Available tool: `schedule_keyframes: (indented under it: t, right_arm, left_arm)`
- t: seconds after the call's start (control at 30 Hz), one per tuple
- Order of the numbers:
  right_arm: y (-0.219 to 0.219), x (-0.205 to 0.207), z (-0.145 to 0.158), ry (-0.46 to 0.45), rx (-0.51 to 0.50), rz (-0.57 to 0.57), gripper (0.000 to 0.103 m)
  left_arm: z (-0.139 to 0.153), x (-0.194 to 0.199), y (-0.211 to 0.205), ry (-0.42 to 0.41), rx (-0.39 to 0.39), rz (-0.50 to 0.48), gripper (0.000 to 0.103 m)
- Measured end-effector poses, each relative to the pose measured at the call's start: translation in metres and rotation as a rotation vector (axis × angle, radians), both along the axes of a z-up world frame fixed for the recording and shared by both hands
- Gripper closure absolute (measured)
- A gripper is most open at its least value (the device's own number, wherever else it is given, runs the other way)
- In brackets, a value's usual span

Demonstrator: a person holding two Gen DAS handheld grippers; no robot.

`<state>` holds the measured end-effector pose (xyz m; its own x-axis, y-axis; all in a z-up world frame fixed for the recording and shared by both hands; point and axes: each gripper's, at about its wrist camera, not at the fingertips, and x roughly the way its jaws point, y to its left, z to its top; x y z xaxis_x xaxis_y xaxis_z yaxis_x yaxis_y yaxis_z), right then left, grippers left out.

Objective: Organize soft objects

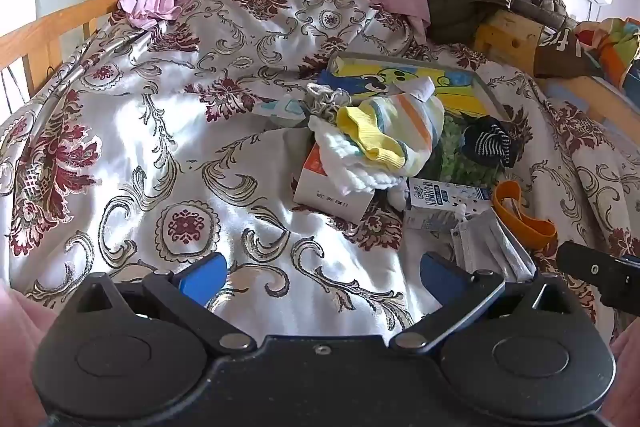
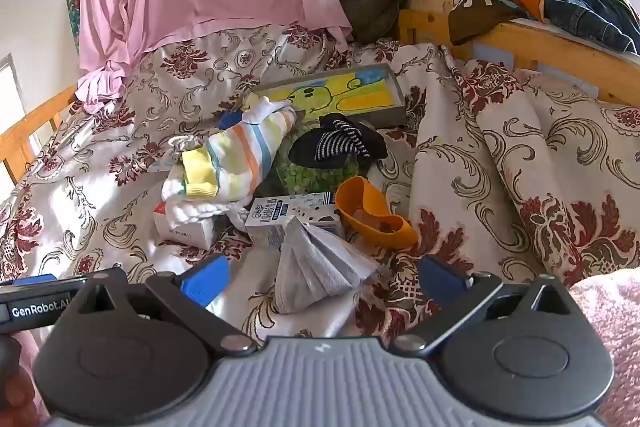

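Both grippers hover low over the bed's patterned bedspread, the left gripper and right gripper each with jaws spread wide and empty. Just beyond the right one lies a grey face mask. Farther off, a striped sock tops a white cloth on a small box, a dark striped sock to its right.
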<state>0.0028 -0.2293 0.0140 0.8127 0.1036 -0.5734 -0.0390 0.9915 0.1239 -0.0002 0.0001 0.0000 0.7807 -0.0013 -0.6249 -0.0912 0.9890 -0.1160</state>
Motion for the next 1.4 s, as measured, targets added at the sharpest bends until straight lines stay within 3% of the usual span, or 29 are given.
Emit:
schedule_keyframes:
  t: [1.4]
  right_arm:
    - [0.0, -0.0001, -0.0005, 0.004, 0.003, 0.0, 0.0]
  left_arm:
    - [-0.0001, 0.0001, -0.0003, 0.003, 0.009, 0.001, 0.001]
